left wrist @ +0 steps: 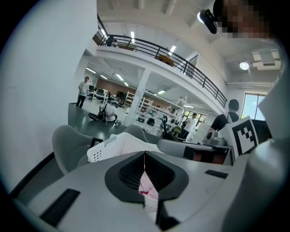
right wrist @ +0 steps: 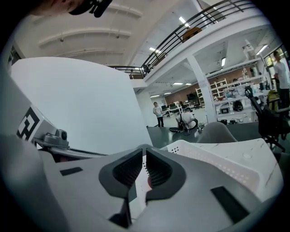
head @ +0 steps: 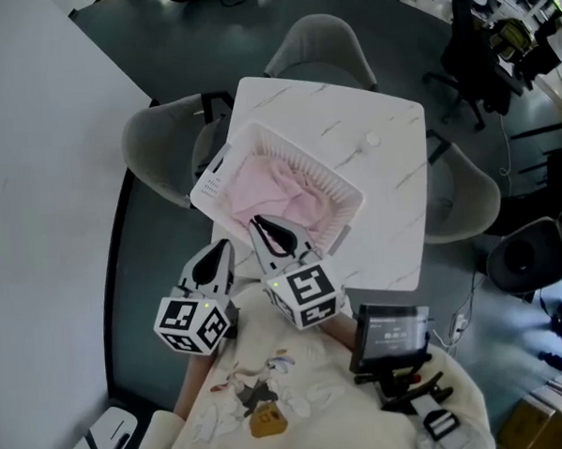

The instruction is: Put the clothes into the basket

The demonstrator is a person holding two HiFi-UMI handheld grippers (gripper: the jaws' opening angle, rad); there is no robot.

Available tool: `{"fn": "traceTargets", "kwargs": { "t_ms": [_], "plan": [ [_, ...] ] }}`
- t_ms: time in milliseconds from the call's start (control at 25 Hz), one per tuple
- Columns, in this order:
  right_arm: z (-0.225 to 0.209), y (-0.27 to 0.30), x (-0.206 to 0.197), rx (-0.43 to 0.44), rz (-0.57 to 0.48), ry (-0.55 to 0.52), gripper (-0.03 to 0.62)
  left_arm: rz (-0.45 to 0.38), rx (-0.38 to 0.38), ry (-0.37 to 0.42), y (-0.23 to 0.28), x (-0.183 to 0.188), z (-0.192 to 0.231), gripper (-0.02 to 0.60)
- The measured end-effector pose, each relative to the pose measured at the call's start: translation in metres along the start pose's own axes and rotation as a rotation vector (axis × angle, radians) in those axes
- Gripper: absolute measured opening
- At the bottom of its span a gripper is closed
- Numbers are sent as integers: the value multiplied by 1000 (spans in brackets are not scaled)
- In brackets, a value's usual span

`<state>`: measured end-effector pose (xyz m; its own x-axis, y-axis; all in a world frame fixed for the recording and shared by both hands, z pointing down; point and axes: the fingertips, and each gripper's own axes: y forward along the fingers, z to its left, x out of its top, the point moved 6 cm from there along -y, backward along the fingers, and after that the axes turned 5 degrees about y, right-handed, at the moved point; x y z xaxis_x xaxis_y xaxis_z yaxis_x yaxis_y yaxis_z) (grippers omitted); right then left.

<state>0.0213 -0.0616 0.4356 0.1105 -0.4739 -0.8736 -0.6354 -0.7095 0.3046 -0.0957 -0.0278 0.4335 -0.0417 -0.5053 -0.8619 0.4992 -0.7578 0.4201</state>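
Observation:
A white slatted basket (head: 308, 163) stands on the white marble table (head: 381, 167) with pink clothes (head: 272, 199) bunched inside it. My right gripper (head: 260, 226) is shut, its tip over the basket's near rim above the pink cloth, with nothing visible between its jaws. My left gripper (head: 222, 248) is also shut, just left of and below the basket's near corner, off the table edge. The left gripper view shows the basket (left wrist: 113, 145) ahead of the left gripper (left wrist: 144, 156), with a sliver of pink cloth (left wrist: 147, 188) below the closed jaws. In the right gripper view the basket (right wrist: 213, 158) lies to the right of the right gripper (right wrist: 145, 156).
Grey shell chairs surround the table: one at the far side (head: 318, 43), one to the left (head: 160, 150), one to the right (head: 463, 195). A black device (head: 392, 335) hangs at the person's chest. A white partition (head: 35, 185) fills the left.

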Motion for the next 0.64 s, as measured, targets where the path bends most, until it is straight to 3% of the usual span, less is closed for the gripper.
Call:
{"fn": "traceTargets", "kwargs": {
  "t_ms": [400, 640],
  "plan": [
    [-22, -4, -1, -58, -9, 41, 23, 43, -54, 22, 22, 1, -7, 11],
    [-30, 0, 6, -73, -27, 24, 23, 20, -39, 16, 27, 8, -2, 11]
  ]
}}
